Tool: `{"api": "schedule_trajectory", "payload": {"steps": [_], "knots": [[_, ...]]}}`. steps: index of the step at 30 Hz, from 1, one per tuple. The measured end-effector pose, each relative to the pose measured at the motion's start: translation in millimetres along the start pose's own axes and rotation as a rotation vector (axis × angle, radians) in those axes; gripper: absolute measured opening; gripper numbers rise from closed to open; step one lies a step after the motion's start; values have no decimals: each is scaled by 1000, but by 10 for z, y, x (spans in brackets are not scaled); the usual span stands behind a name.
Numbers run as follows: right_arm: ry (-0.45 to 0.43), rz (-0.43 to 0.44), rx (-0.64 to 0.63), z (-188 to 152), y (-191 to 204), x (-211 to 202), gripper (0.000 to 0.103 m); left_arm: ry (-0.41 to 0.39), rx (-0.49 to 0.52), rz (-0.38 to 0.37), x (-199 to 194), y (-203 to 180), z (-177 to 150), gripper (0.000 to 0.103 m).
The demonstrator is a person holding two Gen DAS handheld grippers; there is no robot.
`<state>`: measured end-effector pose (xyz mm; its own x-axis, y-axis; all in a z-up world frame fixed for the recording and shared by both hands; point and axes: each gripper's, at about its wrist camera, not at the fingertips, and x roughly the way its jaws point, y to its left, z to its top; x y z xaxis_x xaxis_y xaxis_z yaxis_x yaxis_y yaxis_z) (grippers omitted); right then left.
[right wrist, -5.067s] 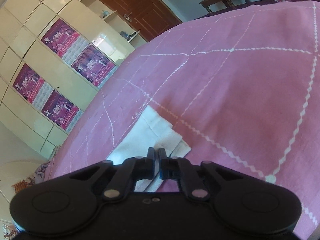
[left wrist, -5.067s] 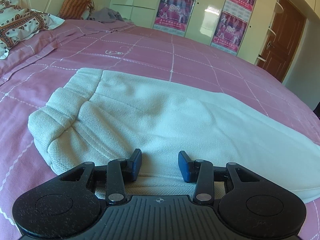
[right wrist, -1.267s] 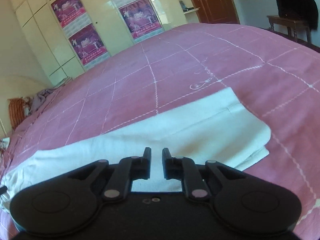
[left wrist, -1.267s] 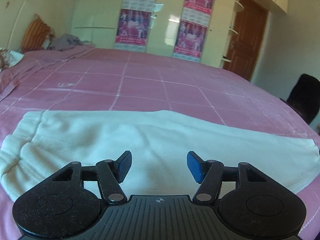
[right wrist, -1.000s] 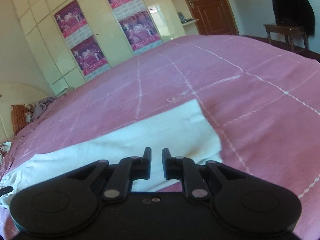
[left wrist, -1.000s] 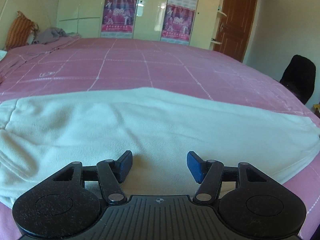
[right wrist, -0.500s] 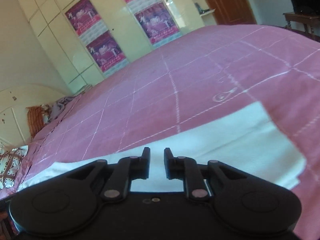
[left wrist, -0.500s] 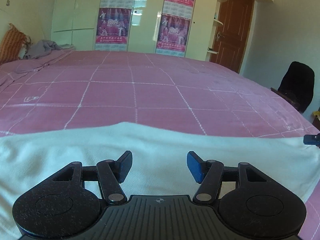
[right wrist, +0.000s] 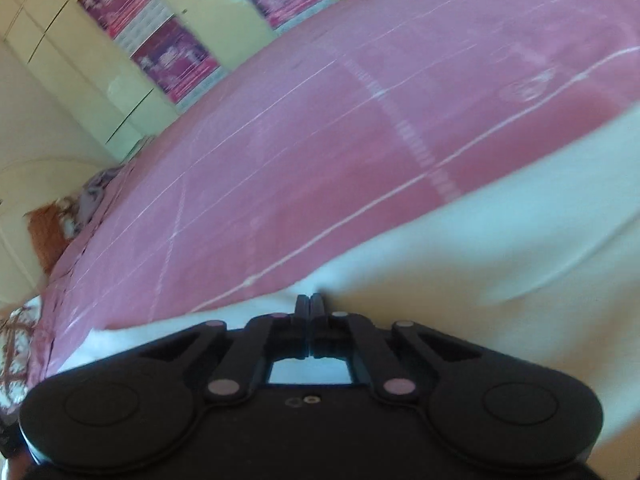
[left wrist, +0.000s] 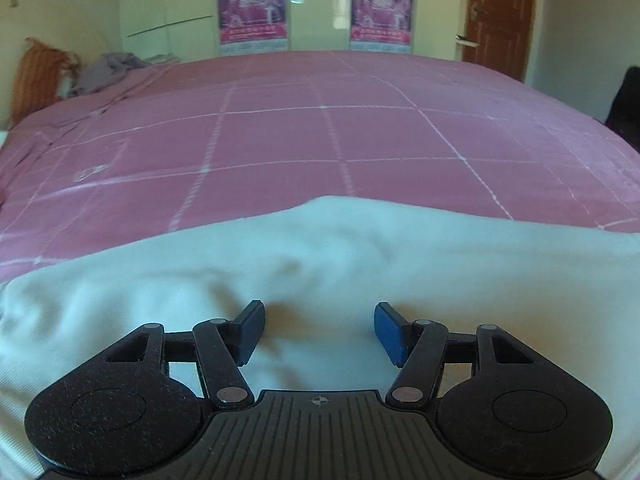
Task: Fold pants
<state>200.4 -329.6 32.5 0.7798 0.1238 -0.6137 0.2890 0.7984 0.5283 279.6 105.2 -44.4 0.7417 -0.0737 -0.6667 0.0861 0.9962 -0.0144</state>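
The white pants [left wrist: 320,256] lie stretched across the pink bedspread [left wrist: 320,140]. My left gripper [left wrist: 319,330] hovers open just over the cloth, blue pads [left wrist: 252,330] wide apart with nothing between them. In the right wrist view the pants [right wrist: 460,264] fill the lower right, blurred by motion. My right gripper [right wrist: 310,306] has its fingers closed together at the far edge of the cloth, which puckers up into the fingertips. The waistband and leg ends are out of frame.
The pink bedspread [right wrist: 320,128] stretches far beyond the pants. An orange pillow [left wrist: 36,76] and a grey garment [left wrist: 108,70] lie at the head end. Cream wardrobes with posters [left wrist: 252,4] and a brown door [left wrist: 498,16] stand behind.
Both grippers have slid sideways along the pants. The right gripper's fingers, slightly apart before, now meet on the cloth's far edge. The left gripper's jaws stay equally wide.
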Motion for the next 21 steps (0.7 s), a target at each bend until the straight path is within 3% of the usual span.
{"api": "schedule_trajectory", "payload": {"steps": [2, 6, 9, 14, 17, 21], "knots": [[-114, -5, 14, 18, -337, -590, 44, -40, -42, 24, -353, 268, -168, 61], [-238, 36, 142, -221, -1065, -1573, 55, -73, -155, 47, -791, 590, -580, 72], [-262, 36, 247, -475, -1519, -1894, 52, -42, -174, 49, -828, 645, -852, 72], [-258, 110, 376, -681, -1760, -1696, 47, -62, -239, 21, -750, 753, -908, 73], [-237, 74, 387, -595, -1753, -1492, 38, -66, -246, 18, -661, 761, -872, 74], [-229, 102, 432, -545, -1812, -1306, 18, -66, -227, 23, -611, 705, -864, 81]]}}
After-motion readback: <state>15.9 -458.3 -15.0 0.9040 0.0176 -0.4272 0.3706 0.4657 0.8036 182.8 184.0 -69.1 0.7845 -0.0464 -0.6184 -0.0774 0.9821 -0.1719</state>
